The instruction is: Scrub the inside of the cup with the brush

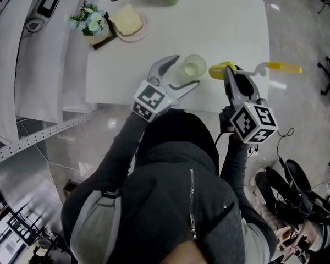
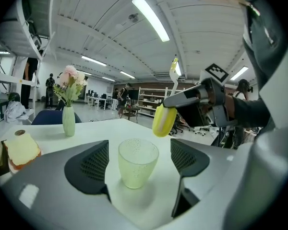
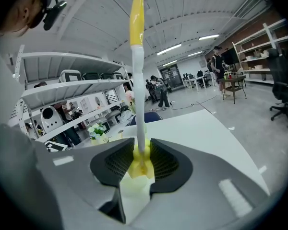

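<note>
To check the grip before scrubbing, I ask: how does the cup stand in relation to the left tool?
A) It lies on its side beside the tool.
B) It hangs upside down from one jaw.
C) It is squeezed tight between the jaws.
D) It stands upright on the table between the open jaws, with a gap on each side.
D: in the left gripper view the cup stands upright on the table, and the left tool has its jaws apart, clear of both cup walls.

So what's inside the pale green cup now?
Nothing shows inside the translucent pale green cup: the head view sees down to its bottom. The yellow brush hangs outside it. Any thin residue is too small to tell.
</note>
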